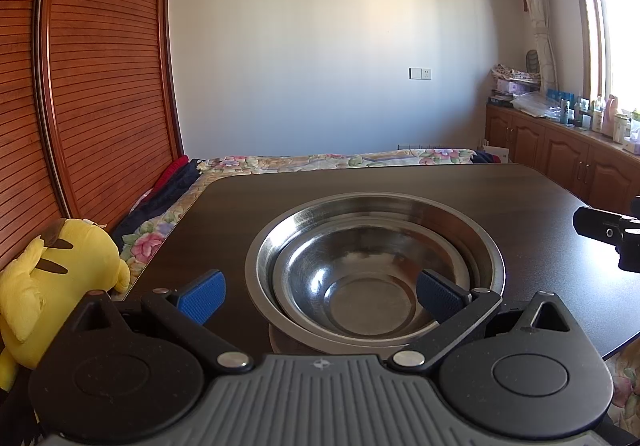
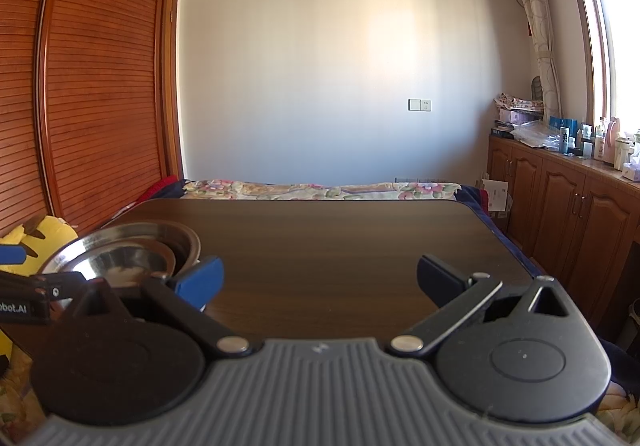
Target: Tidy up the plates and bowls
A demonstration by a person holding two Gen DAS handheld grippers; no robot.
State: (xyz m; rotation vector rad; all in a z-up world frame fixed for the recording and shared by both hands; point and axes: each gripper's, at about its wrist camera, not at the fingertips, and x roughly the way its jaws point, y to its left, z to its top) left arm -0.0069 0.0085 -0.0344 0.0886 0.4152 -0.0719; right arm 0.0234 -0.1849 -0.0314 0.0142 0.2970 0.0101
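A small steel bowl (image 1: 372, 278) sits nested inside a larger steel bowl (image 1: 486, 246) on the dark wooden table (image 1: 400, 181). My left gripper (image 1: 320, 296) is open just in front of them, its blue right pad over the near rim and its left pad out over the table beside the bowls. In the right wrist view the nested bowls (image 2: 128, 250) stand at the left of the table (image 2: 340, 238). My right gripper (image 2: 320, 282) hangs open above bare tabletop with nothing between its fingers. The left gripper's body (image 2: 24, 302) shows at that view's left edge.
A yellow plush toy (image 1: 60, 286) lies off the table's left edge on a floral bedspread (image 1: 320, 159). Wooden wardrobe doors (image 1: 100, 65) stand at the left. A cabinet with bottles (image 1: 580, 133) runs along the right under the window.
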